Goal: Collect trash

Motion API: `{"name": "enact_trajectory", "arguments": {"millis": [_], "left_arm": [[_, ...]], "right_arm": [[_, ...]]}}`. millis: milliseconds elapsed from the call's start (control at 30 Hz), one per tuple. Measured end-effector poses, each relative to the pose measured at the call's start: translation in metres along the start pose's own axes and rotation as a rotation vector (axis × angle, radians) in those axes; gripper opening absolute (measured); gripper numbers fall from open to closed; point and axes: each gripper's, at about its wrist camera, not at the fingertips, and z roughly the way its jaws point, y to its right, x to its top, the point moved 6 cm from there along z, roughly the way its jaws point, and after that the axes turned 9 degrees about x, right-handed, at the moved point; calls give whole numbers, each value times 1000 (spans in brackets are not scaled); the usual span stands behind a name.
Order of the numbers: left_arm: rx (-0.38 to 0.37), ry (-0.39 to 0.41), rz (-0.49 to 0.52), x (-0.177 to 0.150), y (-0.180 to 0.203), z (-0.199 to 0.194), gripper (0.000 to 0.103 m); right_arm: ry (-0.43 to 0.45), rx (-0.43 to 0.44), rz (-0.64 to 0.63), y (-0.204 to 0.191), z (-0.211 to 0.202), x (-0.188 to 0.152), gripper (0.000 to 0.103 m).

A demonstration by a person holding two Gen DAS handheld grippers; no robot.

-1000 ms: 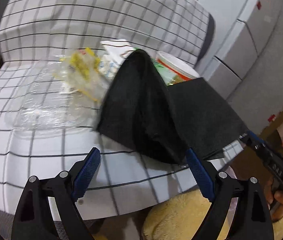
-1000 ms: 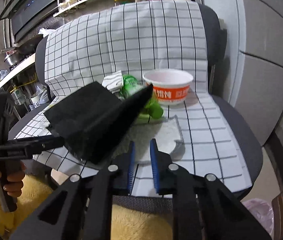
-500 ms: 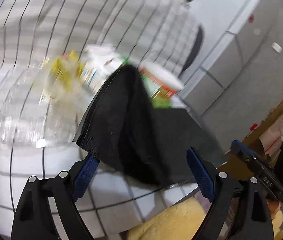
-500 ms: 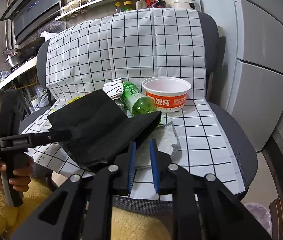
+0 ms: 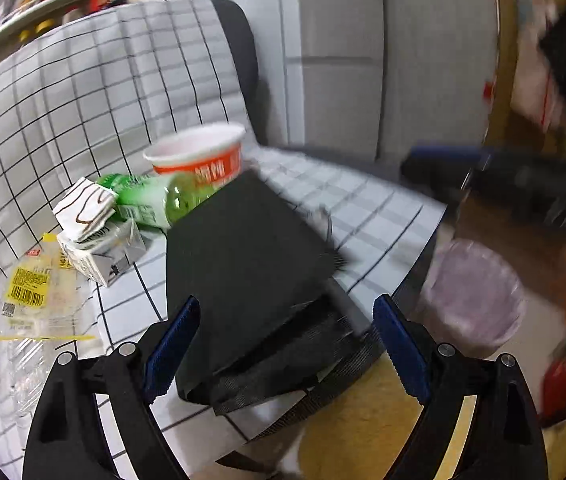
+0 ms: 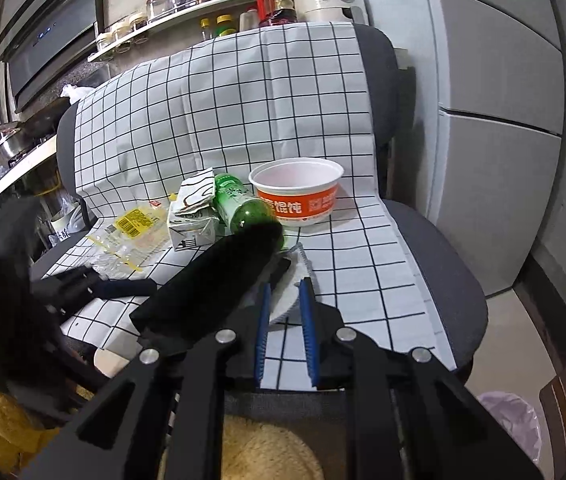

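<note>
Plainly, the orange-banded bowl (image 6: 297, 196) reads 馄饨 beside a printed square code; it stands on the checked cloth (image 6: 363, 248) over the chair seat. Just left of the bowl lies a green bottle (image 6: 239, 204) with a label too small to read, then a crumpled carton (image 6: 193, 216) and a yellow barcoded wrapper (image 6: 135, 220). The right tongs (image 6: 285, 320) are nearly clenched, pinching a black bag (image 6: 211, 284) that drapes toward the bowl. The left tongs (image 5: 283, 344) are spread wide, released, angled down with the bag between their pads
</note>
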Motion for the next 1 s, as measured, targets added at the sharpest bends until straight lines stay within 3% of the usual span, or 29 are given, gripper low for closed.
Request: {"name": "enact_trajectory", "arguments": {"millis": [133, 333, 367, 467, 567, 767, 833, 1000], "left_arm": [[156, -50, 92, -11, 10, 20, 89], [288, -35, 209, -17, 25, 22, 88], [287, -27, 208, -16, 27, 19, 88], [154, -5, 62, -10, 17, 2, 88], [92, -2, -39, -6, 3, -6, 88], [-4, 40, -119, -13, -13, -40, 88], [0, 53, -155, -17, -27, -53, 88], [157, 61, -223, -28, -74, -66, 88]], "right_arm": [[2, 4, 17, 7, -2, -3, 15], [-7, 24, 38, 12, 2, -8, 18], [-9, 27, 41, 12, 3, -9, 18], [-22, 45, 49, 11, 6, -12, 19], [-24, 50, 47, 8, 8, -13, 19], [-2, 77, 42, -3, 6, -4, 22], [1, 91, 47, -9, 6, 0, 50], [-15, 146, 84, -30, 21, 5, 65]]}}
